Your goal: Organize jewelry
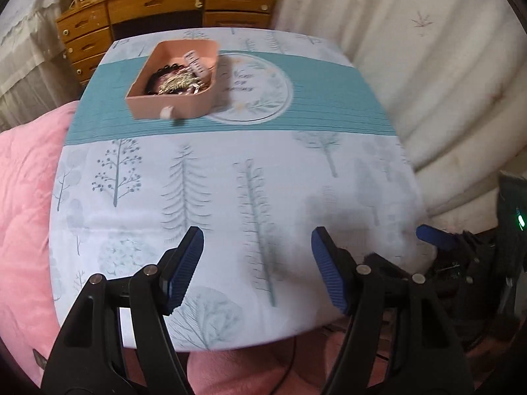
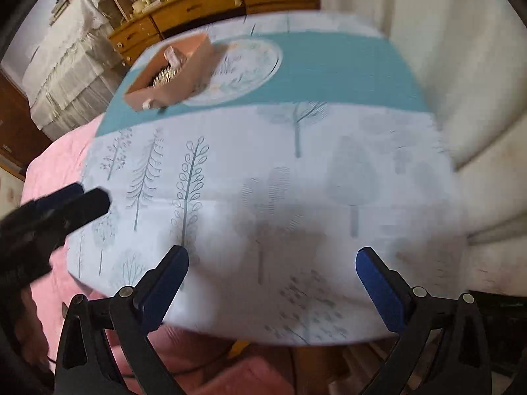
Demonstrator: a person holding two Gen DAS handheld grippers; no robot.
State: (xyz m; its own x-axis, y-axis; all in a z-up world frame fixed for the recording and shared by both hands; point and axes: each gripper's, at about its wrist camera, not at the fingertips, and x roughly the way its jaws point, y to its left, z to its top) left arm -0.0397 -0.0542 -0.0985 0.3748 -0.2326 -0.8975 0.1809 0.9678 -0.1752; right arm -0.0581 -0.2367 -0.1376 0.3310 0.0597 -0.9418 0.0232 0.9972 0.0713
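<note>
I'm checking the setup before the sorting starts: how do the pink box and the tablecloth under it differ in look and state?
The pink box is a plain salmon colour; the tablecloth is pale with printed trees and a teal band. The box stands up with walls and is heaped with tangled jewelry; the tablecloth lies flat, with only the box on it. Both are far from the open left gripper and open right gripper.
</note>
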